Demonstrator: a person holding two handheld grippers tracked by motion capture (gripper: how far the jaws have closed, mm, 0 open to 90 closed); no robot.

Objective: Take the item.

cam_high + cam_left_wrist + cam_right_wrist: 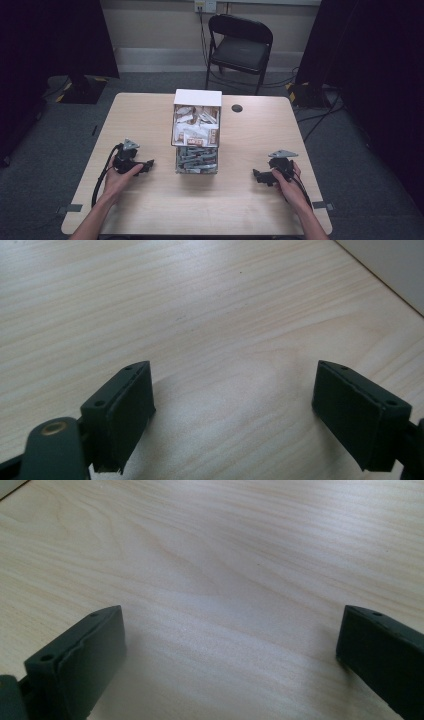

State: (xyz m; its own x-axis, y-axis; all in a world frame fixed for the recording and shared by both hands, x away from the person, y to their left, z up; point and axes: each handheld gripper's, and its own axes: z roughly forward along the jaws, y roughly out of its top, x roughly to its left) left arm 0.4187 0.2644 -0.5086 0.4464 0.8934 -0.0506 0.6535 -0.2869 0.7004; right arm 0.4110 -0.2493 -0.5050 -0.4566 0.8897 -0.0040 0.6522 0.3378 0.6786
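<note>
Pale wood grain runs under both claws, and nothing lies between the jaws of either one — the work looks to be at its very start. The left claw (149,163) rests on the light wooden bench (150,210) at about eight o'clock from the bench's centre, its jaws spread wide and holding nothing, as the left gripper view (232,412) confirms. The right claw (256,174) sits at about four o'clock, likewise released, with bare bench between its black jaws in the right gripper view (230,660). Between the two hands, near the middle of the bench, stands the white open-topped cardboard box of small paper packets (197,125), and touching its near side is a clear plastic tub of grey sticks (196,159) — what exactly those grey pieces are is too small to tell. From the left claw the tub lies toward three o'clock, near but apart; from the right claw it lies toward nine o'clock, somewhat farther off. Both claws point inward at it. Nothing appears taken out of either container yet, so by my judgement every step is still to do: reach in, close on an item, lift it clear. A black folding chair (240,47) stands beyond the bench at twelve o'clock, and a small dark round disc (237,108) lies on the bench at about one o'clock from the box.
</note>
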